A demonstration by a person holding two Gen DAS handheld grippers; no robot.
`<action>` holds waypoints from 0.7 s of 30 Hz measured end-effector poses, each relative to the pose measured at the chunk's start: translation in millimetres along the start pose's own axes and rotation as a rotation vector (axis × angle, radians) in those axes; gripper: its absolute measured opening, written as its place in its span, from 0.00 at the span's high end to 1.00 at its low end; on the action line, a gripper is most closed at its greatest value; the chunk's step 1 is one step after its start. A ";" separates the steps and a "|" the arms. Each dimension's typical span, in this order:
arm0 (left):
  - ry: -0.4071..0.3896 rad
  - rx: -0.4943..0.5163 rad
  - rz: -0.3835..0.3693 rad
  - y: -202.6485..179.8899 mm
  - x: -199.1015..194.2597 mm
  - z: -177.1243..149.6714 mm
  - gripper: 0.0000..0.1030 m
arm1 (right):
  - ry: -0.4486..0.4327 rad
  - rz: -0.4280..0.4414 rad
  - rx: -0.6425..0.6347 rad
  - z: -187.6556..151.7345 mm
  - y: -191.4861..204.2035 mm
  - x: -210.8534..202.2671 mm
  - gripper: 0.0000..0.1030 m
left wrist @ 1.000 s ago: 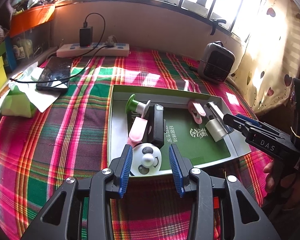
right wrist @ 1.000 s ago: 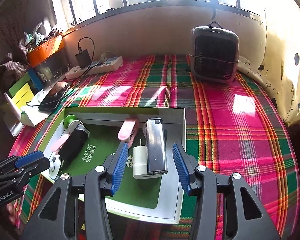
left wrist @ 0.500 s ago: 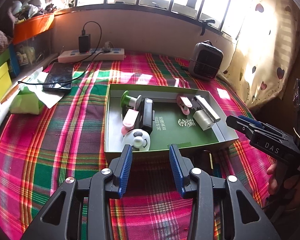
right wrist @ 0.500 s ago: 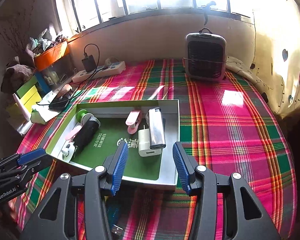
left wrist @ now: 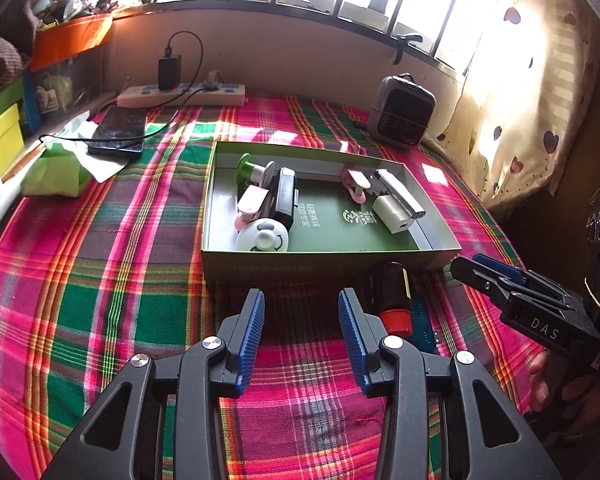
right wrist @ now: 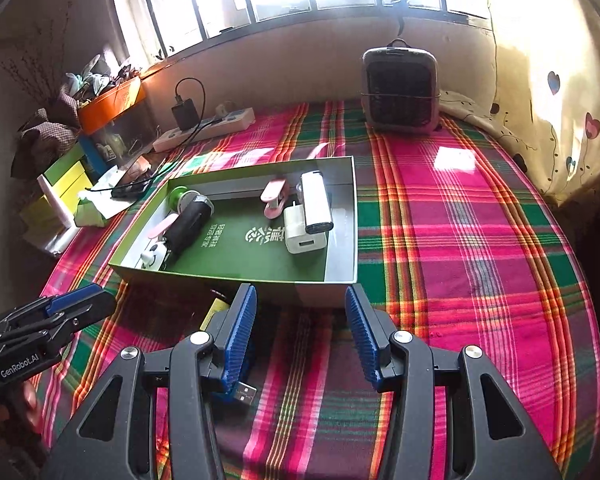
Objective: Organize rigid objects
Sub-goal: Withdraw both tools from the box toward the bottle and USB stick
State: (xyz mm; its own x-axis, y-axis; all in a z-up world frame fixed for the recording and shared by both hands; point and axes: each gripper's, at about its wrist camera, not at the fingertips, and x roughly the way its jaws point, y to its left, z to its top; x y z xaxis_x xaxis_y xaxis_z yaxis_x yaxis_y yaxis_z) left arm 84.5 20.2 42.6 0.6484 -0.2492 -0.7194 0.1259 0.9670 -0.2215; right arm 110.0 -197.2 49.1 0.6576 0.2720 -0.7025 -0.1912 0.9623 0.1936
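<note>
Box: the green box [left wrist: 328, 258] sits in the middle of the plaid cloth [left wrist: 100, 280], already holding a small panda fan [left wrist: 262, 236], a black gadget [left wrist: 284, 200], a pink clip [left wrist: 356, 184], a white charger plug [left wrist: 392, 212] and a silver lighter-like bar [left wrist: 398, 194].
Loose items: a black tube with a red cap [left wrist: 392, 300] and a blue USB stick [left wrist: 422, 320] lie on the cloth just outside the box's near wall, side by side and close to touching.
Long axis: both lie lengthwise, running from the box wall back toward the person; the red cap is at the near end, the USB plug [right wrist: 244, 392] too.
Direction from left gripper: the tube is just to the right of the left gripper [left wrist: 302, 328], right beside its right finger, not between the fingers.
Direction from right gripper: the stick is partly hidden behind the left finger of the right gripper [right wrist: 302, 328], just left of its gap.
Nearer hand: hard to call; I'd judge either could take one with a short sideways shift.
Left gripper state: fingers apart, nothing between them.
Right gripper state: fingers apart, empty, only cloth in the gap.
Pose: both grippers slant downward toward the cloth, tips short of the box, side by side and near each other.
Task progress: by my reading, mostly packed; these two items remain.
</note>
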 end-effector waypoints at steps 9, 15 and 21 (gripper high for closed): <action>0.020 -0.006 -0.018 2.1 1.7 -10.8 0.63 | 0.062 0.025 -0.027 -22.6 18.1 11.4 0.53; 0.026 -0.016 -0.024 7.6 2.7 -13.5 0.63 | 0.091 0.033 -0.059 -26.9 30.8 17.3 0.53; 0.027 -0.021 -0.030 11.7 2.4 -14.3 0.63 | 0.111 0.022 -0.070 -28.9 36.2 23.6 0.53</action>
State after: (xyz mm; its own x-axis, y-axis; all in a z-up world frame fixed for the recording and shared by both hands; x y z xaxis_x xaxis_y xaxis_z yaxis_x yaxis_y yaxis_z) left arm 76.8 30.1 28.9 0.6243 -0.2798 -0.7293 0.1291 0.9578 -0.2570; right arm 97.6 -156.2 19.8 0.5690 0.2865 -0.7708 -0.2574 0.9523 0.1640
